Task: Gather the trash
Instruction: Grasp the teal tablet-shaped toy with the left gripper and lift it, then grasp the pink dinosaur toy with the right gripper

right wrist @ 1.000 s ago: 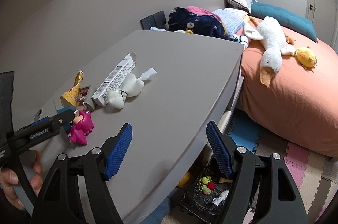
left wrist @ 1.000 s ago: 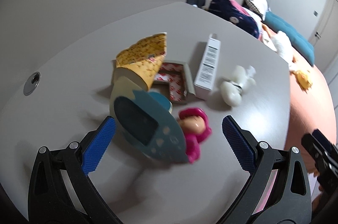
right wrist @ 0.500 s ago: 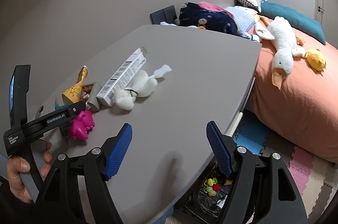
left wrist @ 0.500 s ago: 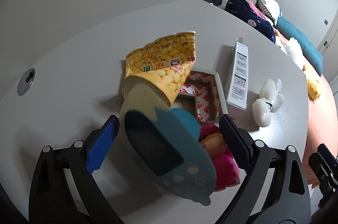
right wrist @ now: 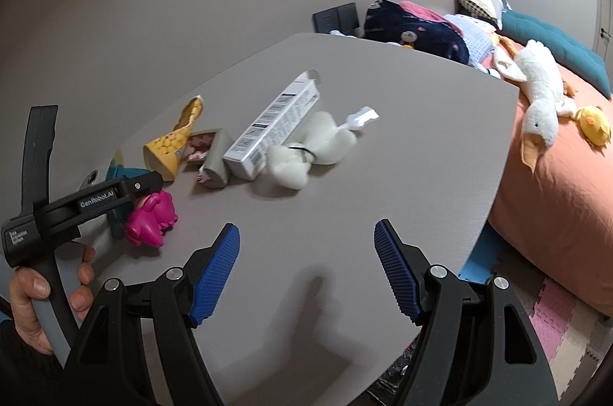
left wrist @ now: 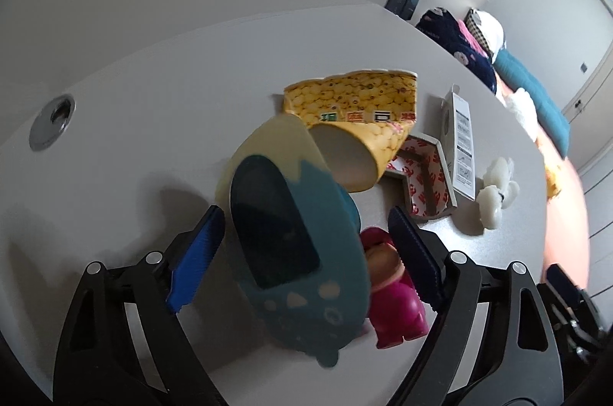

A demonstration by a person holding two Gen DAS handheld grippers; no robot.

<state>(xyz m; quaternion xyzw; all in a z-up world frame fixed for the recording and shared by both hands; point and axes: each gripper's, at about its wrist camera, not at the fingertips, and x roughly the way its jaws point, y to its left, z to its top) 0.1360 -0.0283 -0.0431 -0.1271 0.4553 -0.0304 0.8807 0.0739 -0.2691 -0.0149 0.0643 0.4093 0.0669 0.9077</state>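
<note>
My left gripper (left wrist: pixel 302 226) has just been narrowing, and its blue pads now flank a teal-and-cream toy device (left wrist: pixel 291 237) standing on the grey table (left wrist: pixel 153 122); I can't see either pad pressing it. My right gripper (right wrist: pixel 306 268) hangs partly spread over bare tabletop, holding nothing. On the table I count one flattened yellow popcorn cup (left wrist: pixel 364 122), one torn grey box with red print (left wrist: pixel 425 179), one long white carton (left wrist: pixel 459 141), one white plush piece (left wrist: pixel 494 191), and one magenta figure (left wrist: pixel 394 298) just beside the device. A hand (right wrist: pixel 34 298) grips the left tool's handle.
</note>
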